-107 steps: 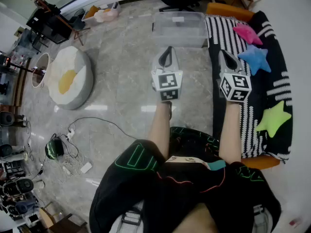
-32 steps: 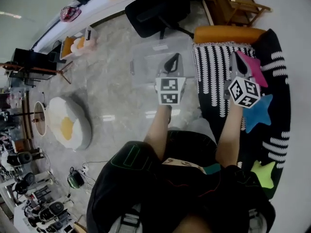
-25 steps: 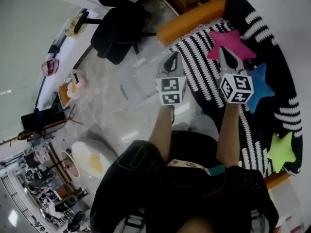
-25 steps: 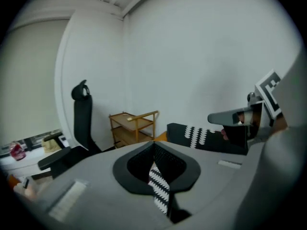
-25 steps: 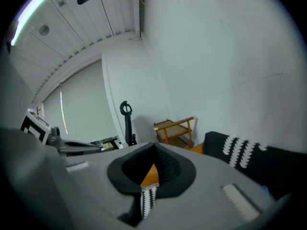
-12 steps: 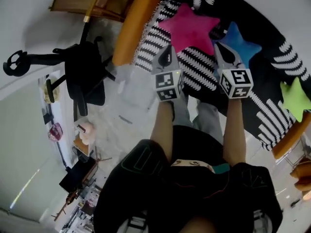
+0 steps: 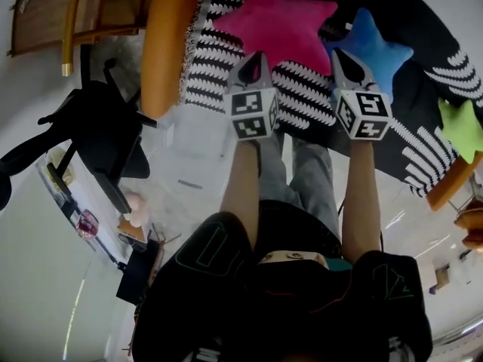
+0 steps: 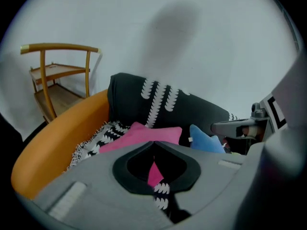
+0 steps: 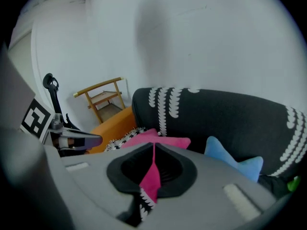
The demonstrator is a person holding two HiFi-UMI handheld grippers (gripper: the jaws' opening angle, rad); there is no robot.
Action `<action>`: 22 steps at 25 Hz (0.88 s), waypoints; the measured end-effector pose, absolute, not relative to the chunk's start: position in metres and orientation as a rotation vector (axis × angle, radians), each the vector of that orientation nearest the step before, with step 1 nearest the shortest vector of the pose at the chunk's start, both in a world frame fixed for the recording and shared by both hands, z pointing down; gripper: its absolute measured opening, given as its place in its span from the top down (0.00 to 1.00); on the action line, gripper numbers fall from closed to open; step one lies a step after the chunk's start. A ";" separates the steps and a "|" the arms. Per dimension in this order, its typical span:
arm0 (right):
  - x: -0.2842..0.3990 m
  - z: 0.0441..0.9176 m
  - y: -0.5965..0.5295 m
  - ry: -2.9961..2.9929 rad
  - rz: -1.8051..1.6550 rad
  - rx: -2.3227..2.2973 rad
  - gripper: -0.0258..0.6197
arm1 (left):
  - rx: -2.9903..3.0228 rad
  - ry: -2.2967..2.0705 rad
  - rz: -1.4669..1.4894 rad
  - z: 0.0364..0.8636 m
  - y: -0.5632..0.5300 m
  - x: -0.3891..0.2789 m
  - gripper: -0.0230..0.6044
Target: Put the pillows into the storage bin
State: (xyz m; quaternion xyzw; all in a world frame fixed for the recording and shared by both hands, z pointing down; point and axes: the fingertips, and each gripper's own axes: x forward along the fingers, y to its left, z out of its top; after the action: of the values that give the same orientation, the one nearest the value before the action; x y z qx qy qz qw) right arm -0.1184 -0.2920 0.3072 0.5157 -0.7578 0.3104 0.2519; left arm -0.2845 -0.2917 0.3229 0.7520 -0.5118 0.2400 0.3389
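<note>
Head view: you hold both grippers side by side over the sofa [image 7: 162, 44]. The left gripper [image 7: 255, 59] aims at the pink pillow [image 7: 279, 21] at top centre, and the right gripper [image 7: 343, 56] points between it and the blue pillow [image 7: 375, 47]. Both pairs of jaws are closed on nothing, so they probably must open before any grab. A green pillow [image 7: 462, 127] waits at the right edge. The bin cannot be made out.
</note>
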 end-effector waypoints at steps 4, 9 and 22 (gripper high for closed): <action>-0.131 0.342 -0.293 -2.013 0.944 1.326 0.76 | 1.924 -1.246 0.662 0.356 -0.291 -0.295 0.89; -0.141 0.377 -0.299 -1.951 1.055 1.253 0.54 | 1.894 -1.161 0.668 0.390 -0.297 -0.299 0.60; -0.159 0.451 -0.310 -1.778 1.202 1.142 0.40 | 1.734 -0.924 0.678 0.466 -0.301 -0.304 0.38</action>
State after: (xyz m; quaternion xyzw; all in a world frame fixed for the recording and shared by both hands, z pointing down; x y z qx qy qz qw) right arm -0.1590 -0.3099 0.4512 0.4405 -0.6857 0.4635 0.3478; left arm -0.3037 -0.3014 0.4664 0.7193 -0.3833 0.2812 0.5067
